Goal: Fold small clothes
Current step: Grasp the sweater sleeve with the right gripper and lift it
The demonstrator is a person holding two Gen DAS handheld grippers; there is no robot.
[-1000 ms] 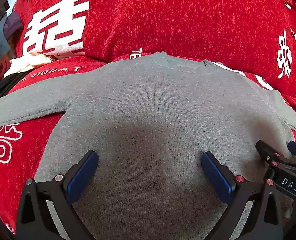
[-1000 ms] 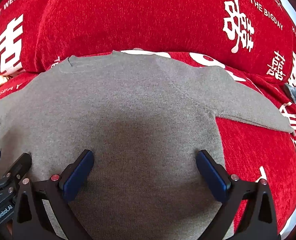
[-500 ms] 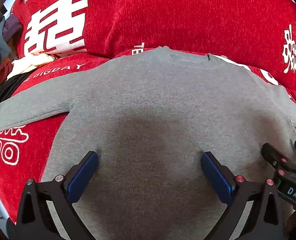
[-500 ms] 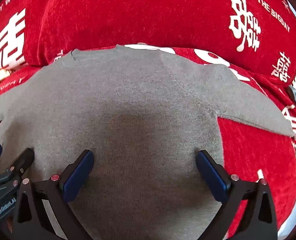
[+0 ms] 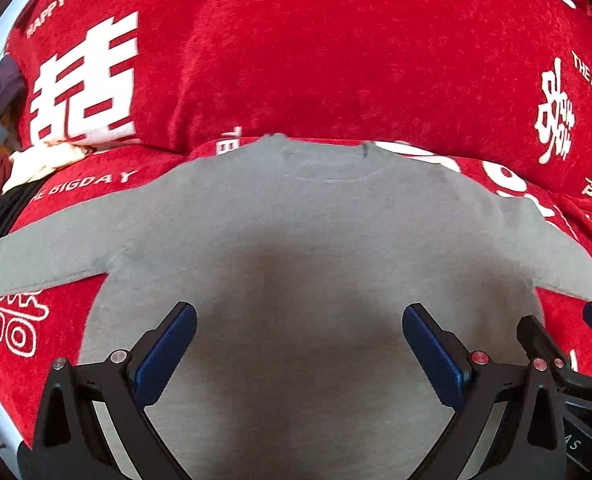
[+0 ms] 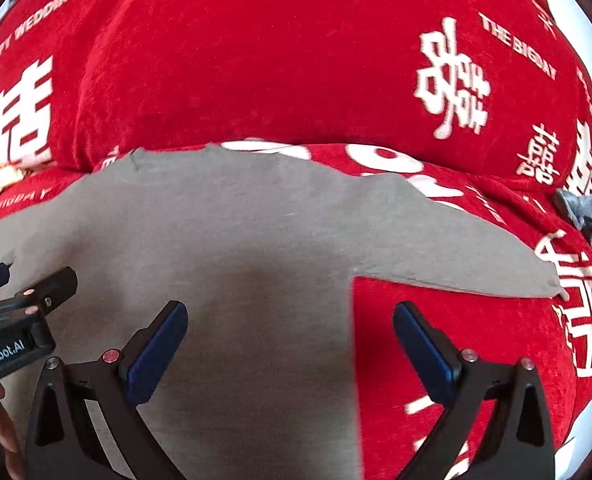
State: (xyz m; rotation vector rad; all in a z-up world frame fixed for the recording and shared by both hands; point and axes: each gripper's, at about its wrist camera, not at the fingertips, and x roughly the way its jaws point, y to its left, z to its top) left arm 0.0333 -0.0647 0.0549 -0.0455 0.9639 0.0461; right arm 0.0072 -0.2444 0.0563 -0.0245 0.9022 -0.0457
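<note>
A small grey long-sleeved sweater point(image 5: 296, 232) lies flat on a red seat, neck toward the red backrest, both sleeves spread out to the sides. My left gripper point(image 5: 299, 344) hovers open above the lower middle of its body, nothing between the blue pads. My right gripper point(image 6: 290, 344) is open too, straddling the sweater's point(image 6: 224, 232) right side seam below the right sleeve point(image 6: 455, 256). The right gripper shows at the left wrist view's right edge, and the left gripper point(image 6: 20, 280) at the right wrist view's left edge.
The red cover with white lettering wraps the seat point(image 5: 36, 344) and the backrest point(image 5: 315, 60). A heap of white and dark clothes point(image 5: 36, 164) lies at the far left. A blue-grey cloth point(image 6: 591, 216) sits at the far right. A hand point(image 6: 0, 432) holds the left gripper.
Both grippers have drawn back from the sweater, so more of it and both sleeves show. The right gripper has shifted right to the side seam. Both stay open.
</note>
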